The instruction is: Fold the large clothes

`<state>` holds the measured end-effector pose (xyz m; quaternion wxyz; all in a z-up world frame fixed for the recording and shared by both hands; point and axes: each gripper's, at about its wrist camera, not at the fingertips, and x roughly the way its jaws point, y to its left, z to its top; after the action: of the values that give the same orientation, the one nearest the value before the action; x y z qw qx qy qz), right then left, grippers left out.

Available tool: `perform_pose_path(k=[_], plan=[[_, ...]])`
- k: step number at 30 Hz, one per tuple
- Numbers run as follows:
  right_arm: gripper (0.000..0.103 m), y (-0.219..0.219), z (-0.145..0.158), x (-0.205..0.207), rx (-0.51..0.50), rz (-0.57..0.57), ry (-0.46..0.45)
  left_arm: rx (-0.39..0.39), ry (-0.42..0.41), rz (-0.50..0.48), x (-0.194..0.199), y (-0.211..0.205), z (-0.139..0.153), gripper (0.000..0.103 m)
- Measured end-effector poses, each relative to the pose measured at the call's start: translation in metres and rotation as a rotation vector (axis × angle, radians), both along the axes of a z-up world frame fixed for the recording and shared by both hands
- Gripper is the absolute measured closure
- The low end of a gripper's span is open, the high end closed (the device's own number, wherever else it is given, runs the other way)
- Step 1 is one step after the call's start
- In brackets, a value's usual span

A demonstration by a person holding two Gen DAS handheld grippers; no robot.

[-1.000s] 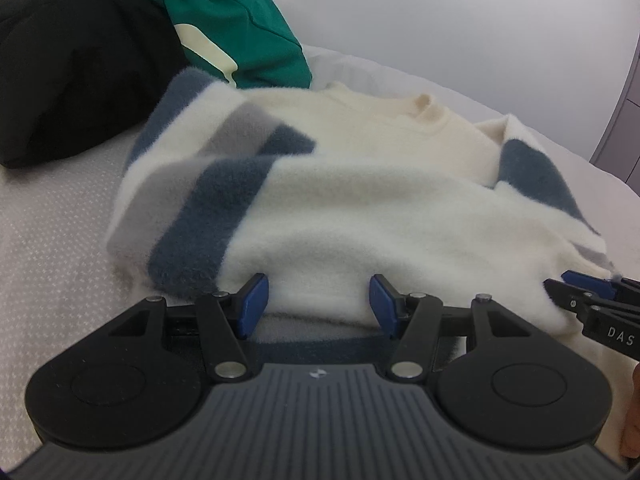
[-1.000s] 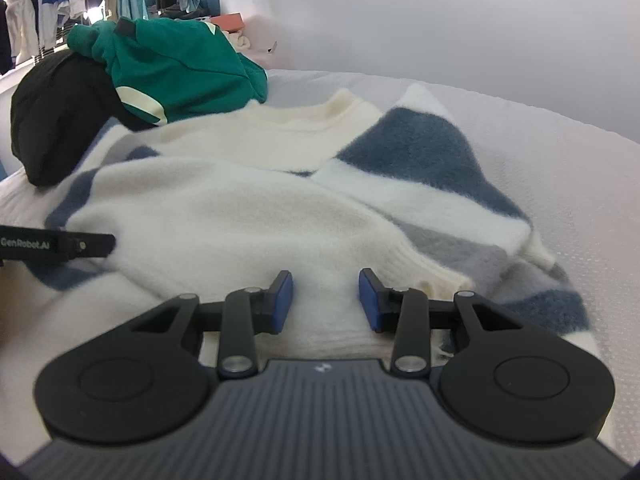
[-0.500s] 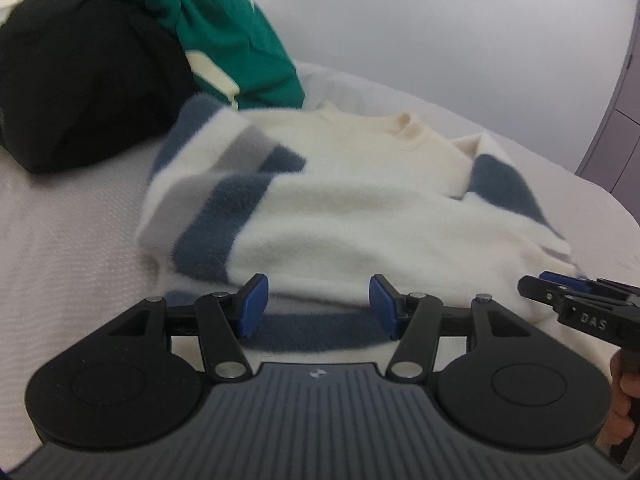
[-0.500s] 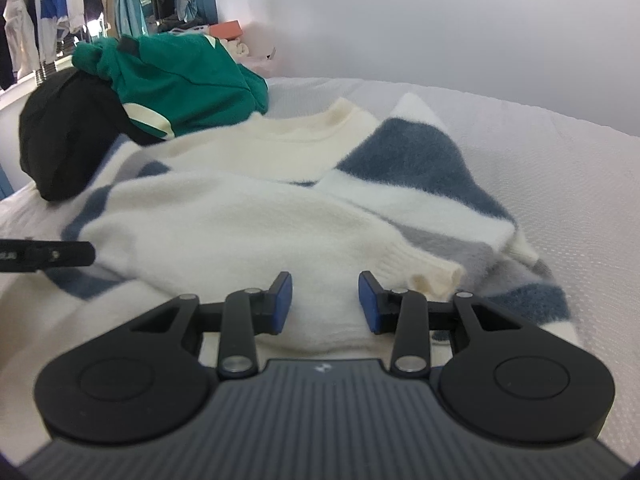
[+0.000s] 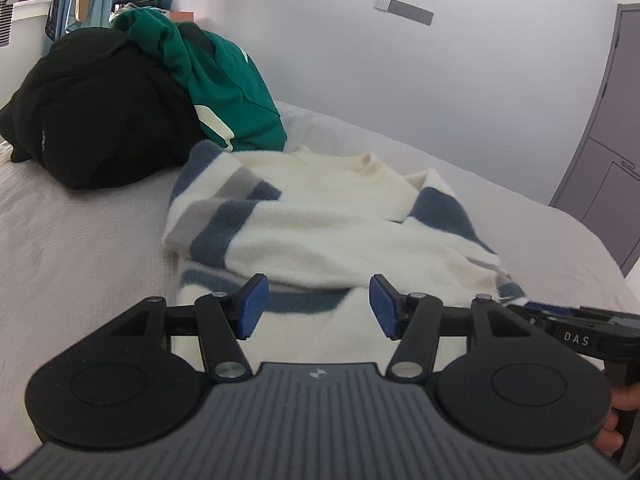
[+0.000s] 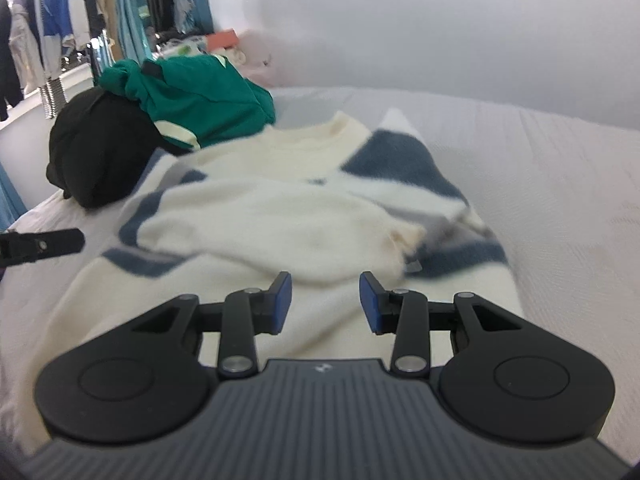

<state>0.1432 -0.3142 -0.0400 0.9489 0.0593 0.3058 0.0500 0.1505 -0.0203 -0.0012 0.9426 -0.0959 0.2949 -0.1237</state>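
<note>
The left gripper is tilted downward over the near edge of the sweater, its blue pads standing well apart with nothing between them and nothing touched; the cloth lies below and beyond the tips. The right gripper is pitched down in much the same way just beside it, its jaws parted more narrowly, also empty and clear of the fabric. In the left wrist view the right gripper's black body juts in at the right edge, and the fingers of the person's hand show wrapped on its handle. The sweater, cream with blue and grey bands, lies on the pale bed cover, its sleeves turned in across the body and its collar at the far end. To its far left a black garment sits heaped with a green garment on top, the green one touching the sweater's far corner.
</note>
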Motion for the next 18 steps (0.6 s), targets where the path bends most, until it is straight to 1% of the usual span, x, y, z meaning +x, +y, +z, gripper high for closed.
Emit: perform_pose_path(k=[4,8,11,14,15,18], plan=[[0.063,-0.01,0.004,-0.02,0.034,-0.018,0.071,-0.015,0.01,0.008,-0.025,0.01,0.002,0.041],[0.063,-0.021,0.005,-0.036,0.087,-0.023,0.177,-0.04,0.059,0.031,-0.044,0.027,-0.005,0.041],[0.063,-0.029,0.003,-0.043,0.094,-0.02,0.275,-0.048,0.119,0.067,-0.056,0.042,-0.012,0.041],[0.063,-0.041,0.002,-0.046,0.124,-0.038,0.363,-0.088,0.185,0.103,-0.062,0.058,-0.02,0.041],[0.062,-0.044,0.002,-0.046,0.13,-0.045,0.386,-0.098,0.206,0.118,-0.064,0.064,-0.022,0.041],[0.063,-0.047,-0.001,-0.049,0.106,-0.056,0.441,-0.115,0.257,0.152,-0.07,0.078,-0.029,0.041]])
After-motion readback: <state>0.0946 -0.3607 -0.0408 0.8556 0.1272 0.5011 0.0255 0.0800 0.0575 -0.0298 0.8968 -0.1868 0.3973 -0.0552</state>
